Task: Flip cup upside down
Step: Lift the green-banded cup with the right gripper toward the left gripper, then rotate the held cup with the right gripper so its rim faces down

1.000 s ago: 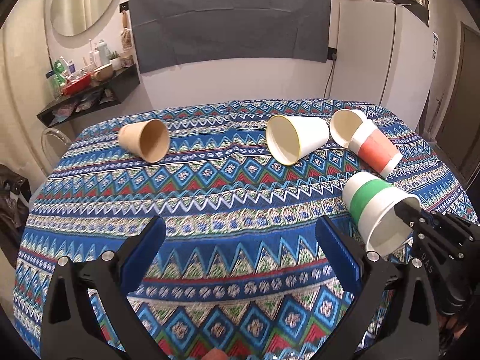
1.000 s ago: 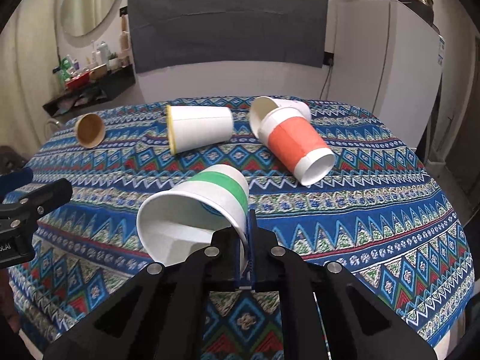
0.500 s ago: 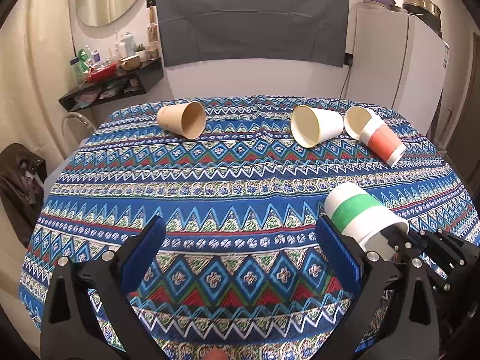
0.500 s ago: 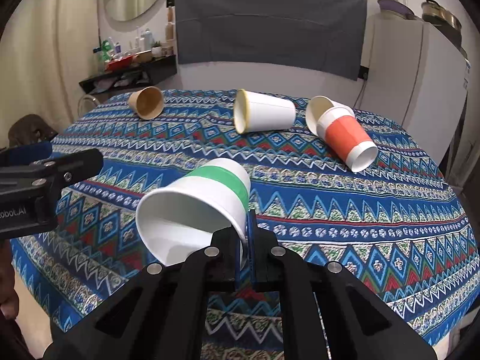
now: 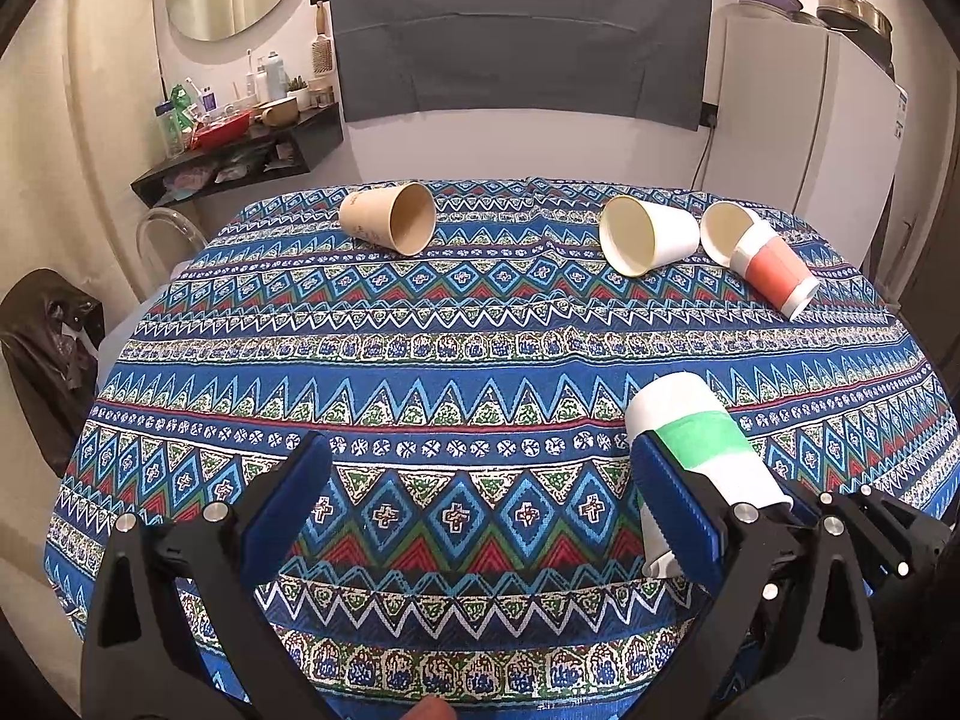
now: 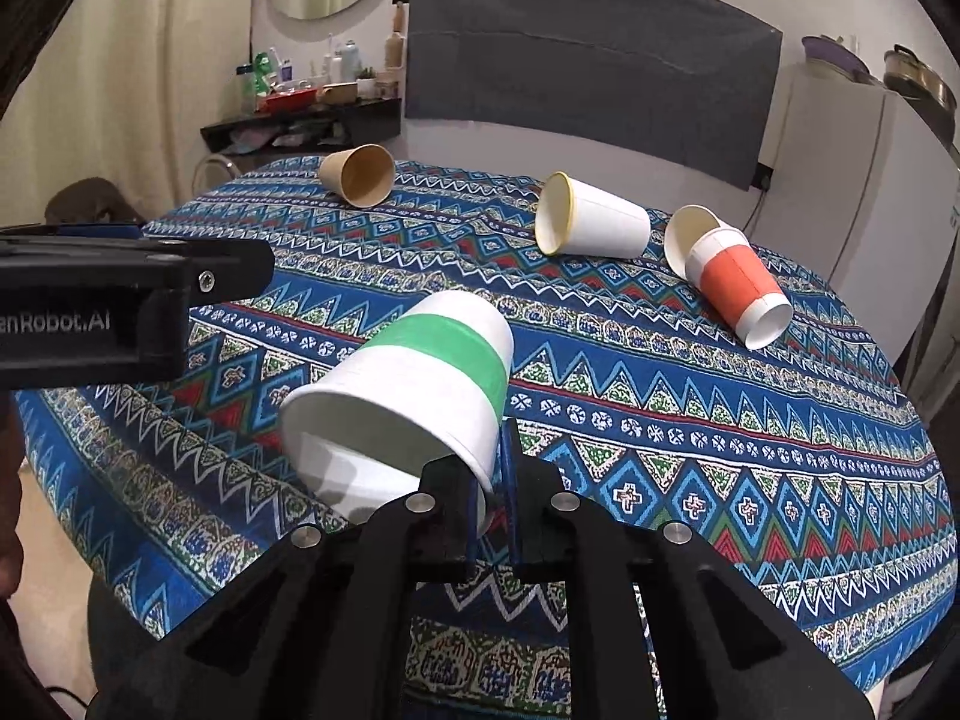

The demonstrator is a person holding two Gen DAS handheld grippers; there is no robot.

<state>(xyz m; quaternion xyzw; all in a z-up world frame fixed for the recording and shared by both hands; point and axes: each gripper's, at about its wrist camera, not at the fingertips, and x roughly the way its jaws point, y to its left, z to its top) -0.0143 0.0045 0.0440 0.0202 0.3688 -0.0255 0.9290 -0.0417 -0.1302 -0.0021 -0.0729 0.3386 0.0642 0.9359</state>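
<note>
My right gripper [image 6: 492, 468] is shut on the rim of a white paper cup with a green band [image 6: 420, 378]. It holds the cup tilted above the table, mouth toward the camera and base pointing away. The same green-banded cup [image 5: 702, 450] shows in the left wrist view, just behind my left gripper's right finger. My left gripper [image 5: 480, 498] is open and empty over the near part of the patterned tablecloth [image 5: 456, 360]. The left gripper's body [image 6: 120, 300] shows at the left edge of the right wrist view.
Three more cups lie on their sides at the far end of the table: a brown one [image 5: 390, 219], a white one with a yellow rim [image 5: 648, 237] and an orange-banded one [image 5: 762, 258]. A white fridge [image 5: 804, 120] stands right; a cluttered shelf [image 5: 234, 150] is left.
Both grippers have pulled back toward the near table edge and risen. The green-banded cup stays clamped in my right gripper and has tipped its base further away.
</note>
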